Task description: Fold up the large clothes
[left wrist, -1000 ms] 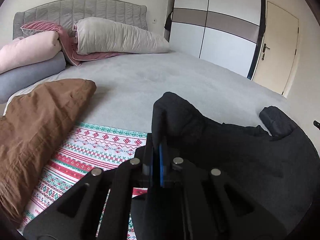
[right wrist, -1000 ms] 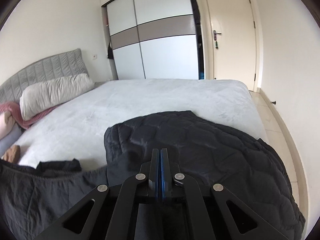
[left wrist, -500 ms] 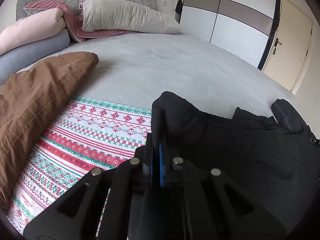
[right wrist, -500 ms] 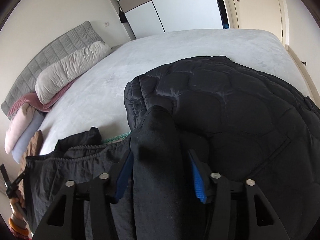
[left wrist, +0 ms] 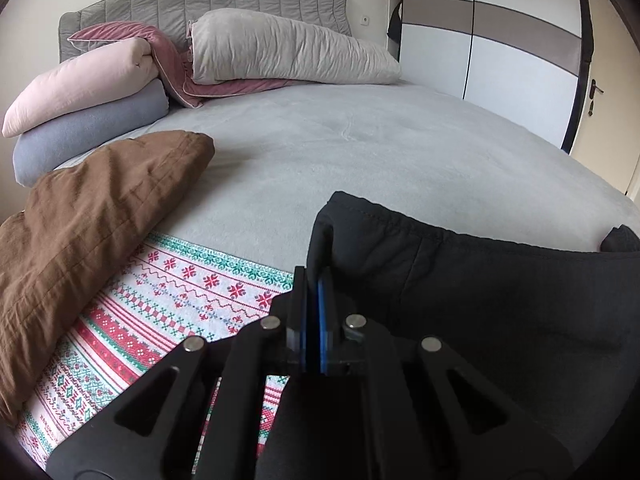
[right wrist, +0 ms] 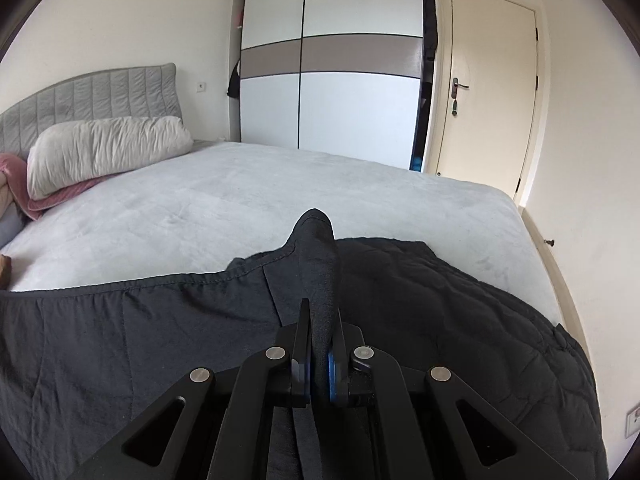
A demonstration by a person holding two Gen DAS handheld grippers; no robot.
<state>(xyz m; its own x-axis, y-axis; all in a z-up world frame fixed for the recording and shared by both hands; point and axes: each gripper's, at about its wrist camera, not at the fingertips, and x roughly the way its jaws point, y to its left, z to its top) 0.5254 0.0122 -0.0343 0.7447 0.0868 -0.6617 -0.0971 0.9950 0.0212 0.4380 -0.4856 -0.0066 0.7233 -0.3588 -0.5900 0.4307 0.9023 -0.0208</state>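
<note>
With my left gripper and right gripper each clamped on the black jacket's edge over the bed, I should keep it taut and level.

Both views are taken low over the bed, close above the black jacket; the headboard is faced by the left view, the wardrobe by the right, and the grey pillow is shared

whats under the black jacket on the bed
At its left end the black jacket lies over a patterned blanket, whose covered part is hidden. Elsewhere only the grey bed shows around it.
</note>
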